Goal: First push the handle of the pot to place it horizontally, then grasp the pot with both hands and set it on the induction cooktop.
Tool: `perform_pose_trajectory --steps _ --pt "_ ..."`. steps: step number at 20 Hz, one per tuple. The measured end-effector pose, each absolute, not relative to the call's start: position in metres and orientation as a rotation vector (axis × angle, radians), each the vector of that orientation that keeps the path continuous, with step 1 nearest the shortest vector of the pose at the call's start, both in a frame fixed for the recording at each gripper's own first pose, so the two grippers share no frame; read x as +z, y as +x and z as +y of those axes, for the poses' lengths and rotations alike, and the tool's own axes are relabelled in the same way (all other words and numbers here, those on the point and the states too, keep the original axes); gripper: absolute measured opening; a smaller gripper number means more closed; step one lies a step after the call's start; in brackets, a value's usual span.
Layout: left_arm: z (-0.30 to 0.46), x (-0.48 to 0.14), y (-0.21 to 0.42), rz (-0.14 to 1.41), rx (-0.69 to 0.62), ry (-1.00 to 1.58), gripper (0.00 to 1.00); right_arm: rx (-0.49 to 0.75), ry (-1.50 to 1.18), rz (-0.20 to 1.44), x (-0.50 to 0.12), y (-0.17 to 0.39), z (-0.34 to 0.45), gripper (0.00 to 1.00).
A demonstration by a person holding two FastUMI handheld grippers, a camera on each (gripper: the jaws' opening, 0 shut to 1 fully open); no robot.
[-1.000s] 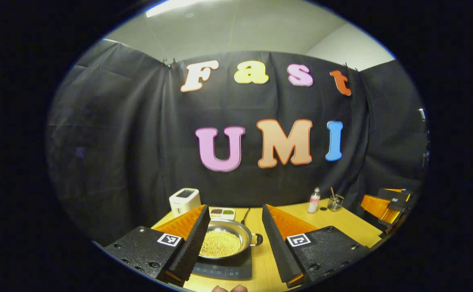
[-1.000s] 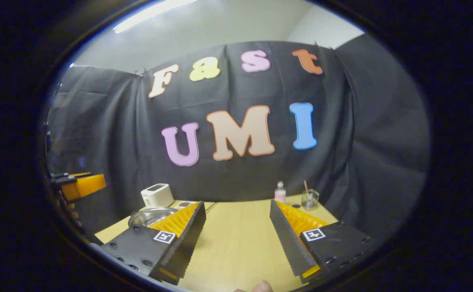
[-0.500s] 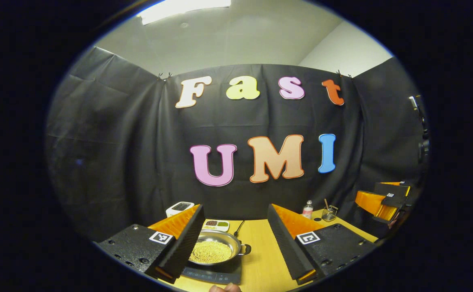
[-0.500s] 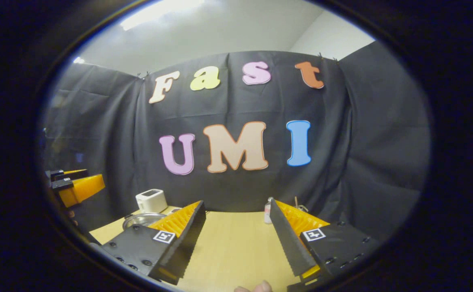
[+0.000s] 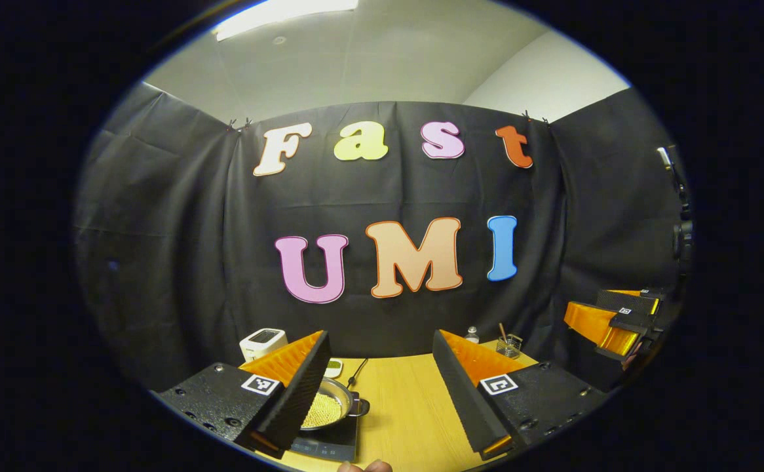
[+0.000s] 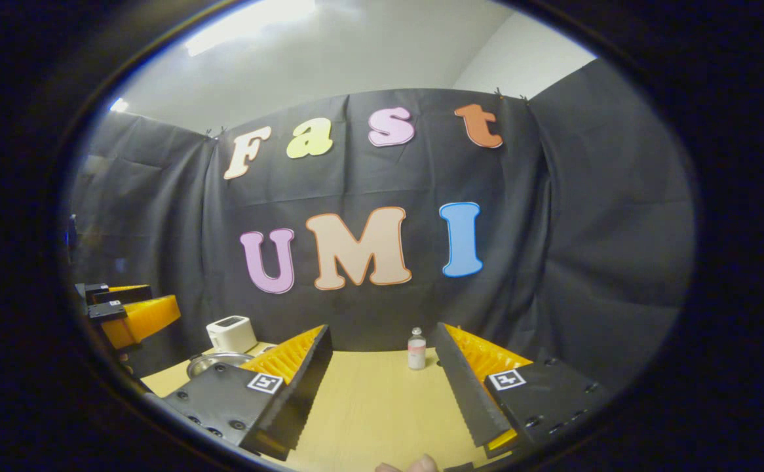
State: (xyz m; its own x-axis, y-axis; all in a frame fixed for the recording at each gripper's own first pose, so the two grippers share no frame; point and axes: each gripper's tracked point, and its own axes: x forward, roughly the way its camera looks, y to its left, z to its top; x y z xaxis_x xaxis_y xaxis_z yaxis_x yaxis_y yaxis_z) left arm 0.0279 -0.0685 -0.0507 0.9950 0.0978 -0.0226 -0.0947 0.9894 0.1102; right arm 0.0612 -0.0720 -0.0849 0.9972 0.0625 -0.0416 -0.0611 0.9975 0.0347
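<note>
Left gripper view: the left hand-held gripper (image 5: 379, 393) is seen nearest, its two fingers spread wide apart with nothing between them, raised above the counter (image 5: 408, 419). Just beyond its left finger, the pot (image 5: 333, 410) is seen sitting on the induction cooktop (image 5: 329, 446), partly hidden by that finger; pale grains are seen inside it, and one small side handle (image 5: 359, 410) sticks out level to the right. Farther back, a white box-like appliance (image 5: 263, 342), a small bottle (image 5: 472, 335) and a glass jar (image 5: 508, 344) are ranged along the far edge of the counter. At the right edge, the other gripper is seen held up well clear of the pot.

In the right gripper view, the right hand-held gripper (image 6: 382, 393) is likewise shown with its fingers parted and empty, over bare counter (image 6: 375, 406). The rim of the pot (image 6: 215, 360) is glimpsed behind its left finger, with the white appliance (image 6: 231, 333) beyond and the bottle (image 6: 416, 349) between the fingers, far off.

Since the pot is already resting on the cooktop and neither gripper touches it, the placing step is judged to be done, and the task appears to be at its end. Nothing further seems to be called for beyond keeping both grippers clear of the pot, so that it is not knocked.
</note>
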Motion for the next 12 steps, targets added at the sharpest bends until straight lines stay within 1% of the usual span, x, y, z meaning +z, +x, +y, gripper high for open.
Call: perform_pose_trajectory --steps 1,2,4,5,8,9,10,12 --pt "-0.071 -0.053 0.026 0.035 0.1 0.107 0.95 0.064 0.036 0.045 -0.086 0.062 -0.074 0.93" --pt "-0.072 -0.055 0.024 0.039 0.105 0.107 0.95 0.063 0.036 0.045 -0.088 0.062 -0.076 0.97" --pt "-0.072 -0.055 0.02 0.042 0.099 0.11 0.94 0.052 0.041 0.044 -0.089 0.062 -0.076 0.97" --pt "-0.071 -0.055 0.022 0.042 0.09 0.117 0.94 0.042 0.047 0.045 -0.089 0.061 -0.075 0.92" --pt "-0.057 -0.042 0.023 0.024 0.079 0.137 0.94 0.048 0.029 0.031 -0.081 0.061 -0.057 0.93" --pt "-0.051 -0.039 0.024 0.017 0.084 0.128 0.96 0.05 0.002 0.025 -0.08 0.063 -0.053 0.92" --pt "-0.045 -0.043 0.021 0.027 0.092 0.116 0.94 0.053 -0.006 0.03 -0.081 0.064 -0.046 0.92" --pt "-0.036 -0.047 0.019 0.035 0.093 0.091 0.94 0.054 0.022 0.032 -0.081 0.06 -0.029 0.97"
